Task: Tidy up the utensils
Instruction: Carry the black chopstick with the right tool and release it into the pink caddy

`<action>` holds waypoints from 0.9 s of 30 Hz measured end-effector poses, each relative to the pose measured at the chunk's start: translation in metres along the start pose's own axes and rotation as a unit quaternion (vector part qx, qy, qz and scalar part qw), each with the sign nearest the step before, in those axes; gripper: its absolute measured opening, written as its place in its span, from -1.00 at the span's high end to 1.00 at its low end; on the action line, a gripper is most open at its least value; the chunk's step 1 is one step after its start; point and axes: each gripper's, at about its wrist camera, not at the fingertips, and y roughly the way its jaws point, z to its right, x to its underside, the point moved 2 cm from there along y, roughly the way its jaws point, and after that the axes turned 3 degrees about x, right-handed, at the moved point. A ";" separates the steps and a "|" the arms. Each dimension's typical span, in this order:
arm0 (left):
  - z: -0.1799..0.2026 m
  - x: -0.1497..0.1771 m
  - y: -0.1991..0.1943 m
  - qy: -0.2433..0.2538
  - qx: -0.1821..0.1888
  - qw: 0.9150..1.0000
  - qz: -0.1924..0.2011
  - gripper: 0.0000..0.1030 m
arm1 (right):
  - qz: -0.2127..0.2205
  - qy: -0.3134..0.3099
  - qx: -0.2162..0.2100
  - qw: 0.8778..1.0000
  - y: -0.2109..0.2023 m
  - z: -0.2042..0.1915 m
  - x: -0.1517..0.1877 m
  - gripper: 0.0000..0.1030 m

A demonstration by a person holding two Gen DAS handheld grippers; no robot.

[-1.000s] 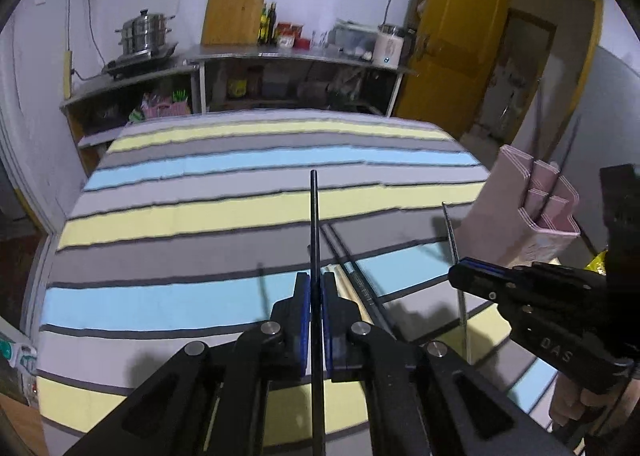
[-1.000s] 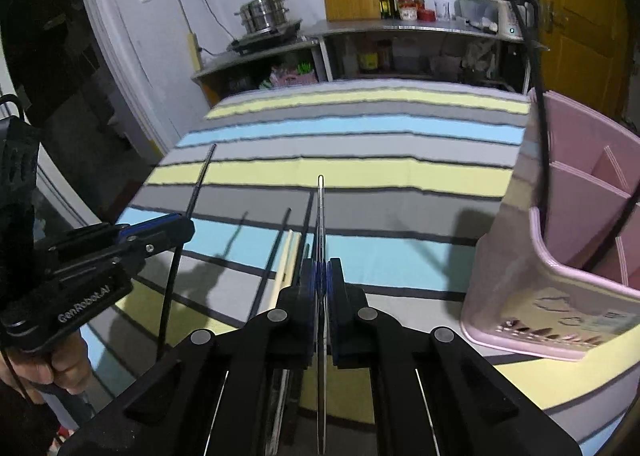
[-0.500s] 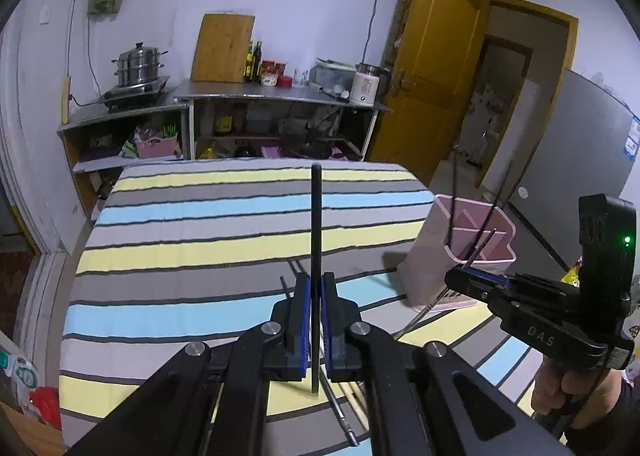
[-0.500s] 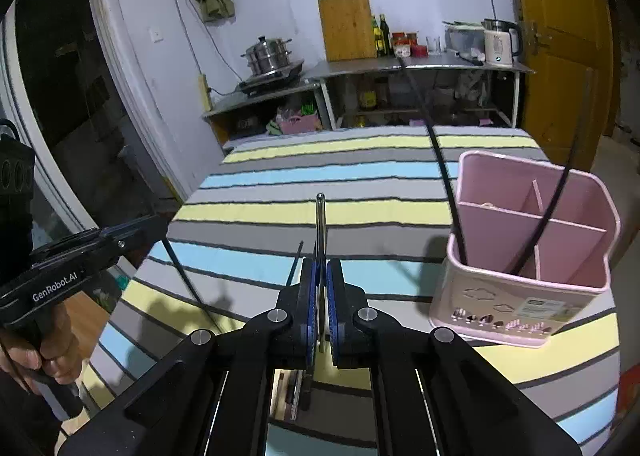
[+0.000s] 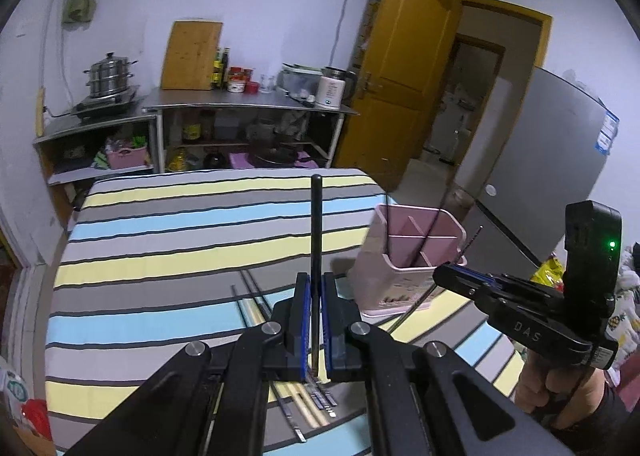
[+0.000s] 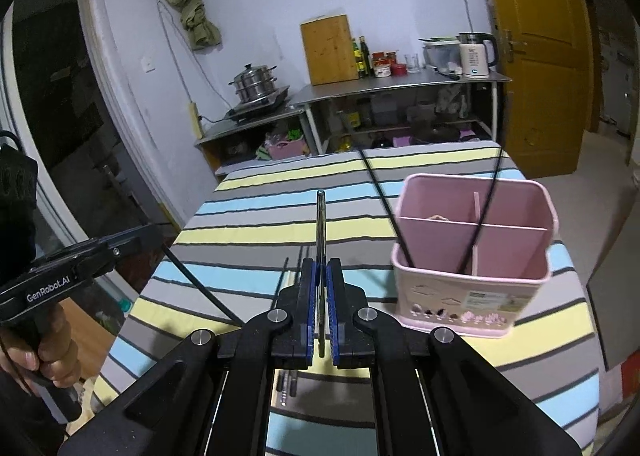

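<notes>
I'm hovering over the striped table (image 5: 168, 252), with the pink holder (image 6: 472, 252) ahead and right of my right fingers, two dark sticks already leaning inside. Spare chopsticks (image 5: 256, 300) are lying flat just below my left fingers. My left gripper (image 5: 316, 320) is pinching a black chopstick (image 5: 316, 224); my right gripper (image 6: 321, 312) is clamping a thin metal utensil (image 6: 321, 224). Both are jutting forward, so I'm risking clipping the holder's rim, tipping it, or crossing my two tools.
</notes>
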 end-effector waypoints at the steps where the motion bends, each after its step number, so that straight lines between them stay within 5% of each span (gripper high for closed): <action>1: 0.004 0.000 0.002 0.001 0.004 1.000 -0.001 0.91 | 0.001 0.004 0.003 1.000 -0.003 0.004 0.000 0.90; 14: 0.074 -0.056 0.015 0.025 0.068 0.997 0.035 0.91 | 0.055 0.040 0.045 0.997 -0.047 0.050 -0.030 0.90; 27: 0.094 -0.107 0.056 0.032 0.070 0.995 0.061 0.91 | 0.102 0.057 0.070 0.991 -0.053 0.079 -0.068 0.90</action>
